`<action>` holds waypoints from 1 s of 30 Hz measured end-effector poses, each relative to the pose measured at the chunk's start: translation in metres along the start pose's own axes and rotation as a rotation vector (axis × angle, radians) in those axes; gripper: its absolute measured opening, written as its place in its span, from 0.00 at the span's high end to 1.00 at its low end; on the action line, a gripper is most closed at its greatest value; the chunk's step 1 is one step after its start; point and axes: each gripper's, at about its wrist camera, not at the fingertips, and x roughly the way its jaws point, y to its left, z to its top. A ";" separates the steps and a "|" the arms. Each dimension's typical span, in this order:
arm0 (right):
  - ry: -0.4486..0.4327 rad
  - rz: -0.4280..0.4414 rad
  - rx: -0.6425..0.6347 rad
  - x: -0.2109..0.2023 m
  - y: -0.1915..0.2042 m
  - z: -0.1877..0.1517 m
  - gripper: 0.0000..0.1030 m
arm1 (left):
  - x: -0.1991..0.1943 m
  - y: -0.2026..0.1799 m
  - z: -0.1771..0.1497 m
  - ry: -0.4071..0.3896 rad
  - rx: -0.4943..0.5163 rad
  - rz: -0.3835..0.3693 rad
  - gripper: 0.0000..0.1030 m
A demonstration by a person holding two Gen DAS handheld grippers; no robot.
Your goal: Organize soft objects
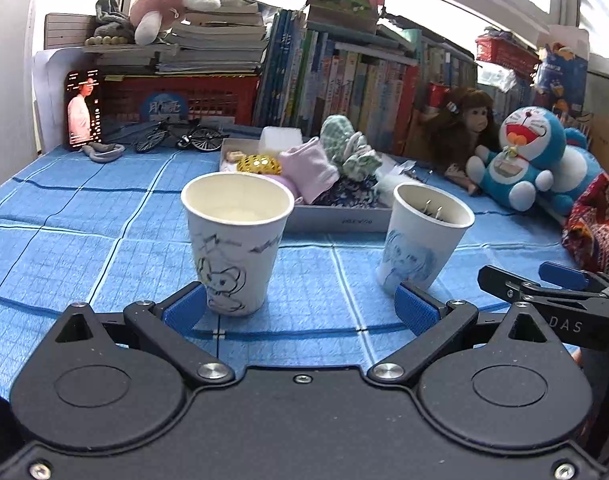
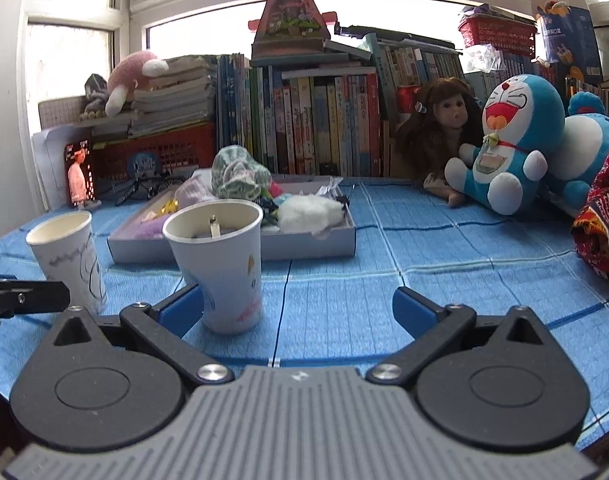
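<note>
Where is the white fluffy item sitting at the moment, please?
In the right wrist view the white fluffy item lies at the right end of the shallow grey tray, behind the nearer paper cup and left of the blue cat plush.

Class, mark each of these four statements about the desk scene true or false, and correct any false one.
1. Both grippers, left and right, have open jaws holding nothing. True.
2. The two paper cups lie tipped over. False: both stand upright.
3. The grey tray holds soft items, including a green checked cloth. True.
4. The Doraemon plush sits inside the tray. False: it sits on the blue cloth, beside a doll.
</note>
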 end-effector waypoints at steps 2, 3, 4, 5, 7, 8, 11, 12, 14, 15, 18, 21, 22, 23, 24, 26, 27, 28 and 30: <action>0.011 -0.003 -0.001 0.002 0.001 -0.004 0.00 | 0.003 0.000 -0.003 0.006 0.004 0.014 0.03; 0.017 -0.005 -0.002 0.003 0.001 -0.006 0.00 | 0.005 0.000 -0.004 0.009 0.007 0.020 0.03; 0.023 -0.006 -0.003 0.004 0.001 -0.008 0.00 | 0.006 0.000 -0.006 0.013 0.009 0.024 0.03; 0.028 -0.005 -0.003 0.004 0.001 -0.009 0.00 | 0.008 0.000 -0.008 0.019 0.011 0.028 0.03; 0.037 -0.004 -0.005 0.006 0.003 -0.012 0.00 | 0.012 0.001 -0.011 0.032 0.009 0.034 0.03; 0.041 -0.007 -0.010 0.006 0.004 -0.014 0.00 | 0.015 0.001 -0.013 0.040 0.007 0.036 0.03; 0.045 -0.022 -0.031 0.007 0.007 -0.018 0.00 | 0.021 0.002 -0.018 0.059 0.000 0.043 0.03; 0.045 -0.028 -0.038 0.008 0.007 -0.019 0.00 | 0.022 0.003 -0.019 0.063 -0.002 0.046 0.03; 0.051 -0.041 -0.051 0.009 0.009 -0.022 0.00 | 0.026 0.003 -0.021 0.072 -0.005 0.054 0.03; 0.055 -0.043 -0.054 0.010 0.010 -0.024 0.00 | 0.027 0.003 -0.022 0.076 -0.005 0.058 0.03; 0.071 -0.042 -0.047 0.012 0.010 -0.027 0.00 | 0.033 0.004 -0.026 0.091 -0.009 0.073 0.03; 0.088 -0.040 -0.044 0.015 0.010 -0.030 0.00 | 0.039 0.006 -0.029 0.109 -0.021 0.082 0.03; 0.097 -0.039 -0.047 0.017 0.010 -0.031 0.00 | 0.040 0.006 -0.030 0.106 -0.021 0.087 0.03; 0.108 -0.038 -0.051 0.018 0.009 -0.032 0.00 | 0.040 0.006 -0.030 0.102 -0.018 0.093 0.03; 0.119 -0.036 -0.052 0.020 0.009 -0.033 0.00 | 0.041 0.005 -0.030 0.101 -0.013 0.098 0.03; 0.122 -0.040 -0.053 0.021 0.009 -0.035 0.00 | 0.043 0.005 -0.030 0.104 -0.011 0.103 0.02; 0.121 -0.042 -0.053 0.021 0.010 -0.035 0.00 | 0.044 0.005 -0.030 0.104 -0.011 0.105 0.02; 0.123 -0.043 -0.053 0.021 0.010 -0.036 0.00 | 0.044 0.005 -0.030 0.104 -0.011 0.108 0.02; 0.130 -0.045 -0.051 0.022 0.010 -0.035 0.00 | 0.046 0.004 -0.030 0.105 -0.010 0.115 0.01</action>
